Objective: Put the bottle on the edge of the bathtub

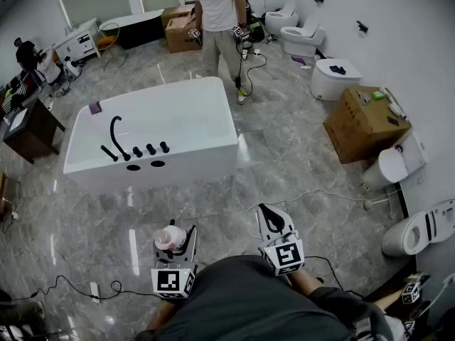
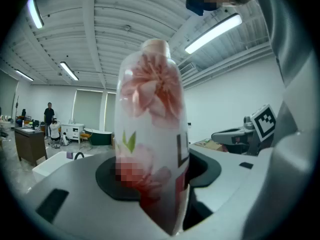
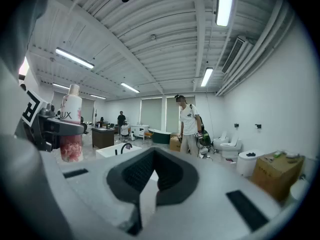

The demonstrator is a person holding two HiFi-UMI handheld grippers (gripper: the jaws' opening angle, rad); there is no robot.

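Left claw [image 1: 179,246] is clamped on the task's thing, a translucent white plastic bottle with a pink flower print [image 2: 152,134]. Both pads press its lower body and it stands upright between them, clear of the floor and close in front of me. Right claw [image 3: 155,176] is clenched on nothing, level with the left one.

Bottle notes: rounded shoulders, pale pink cap on top, large pink blooms, small green leaves, dark lettering down one side. The wall looks smooth and glossy, so I judge it could slip if the grip eases.

Below and ahead lies the grey marble-look floor [image 1: 298,176], with a cable across it.

The white freestanding bathtub [image 1: 185,165] is well apart from both claws, so the step in hand is the carry. Plan:
- hold the bottle vertical on the approach
- aim for the broad near rim
- stay off the black spout and knobs [image 1: 135,150] and the two dark holes beside them
- lower until the base sits flat on the rim
- release only then, and back straight out

Beyond the tub a person in a white shirt [image 1: 220,20] stands, out of my path.
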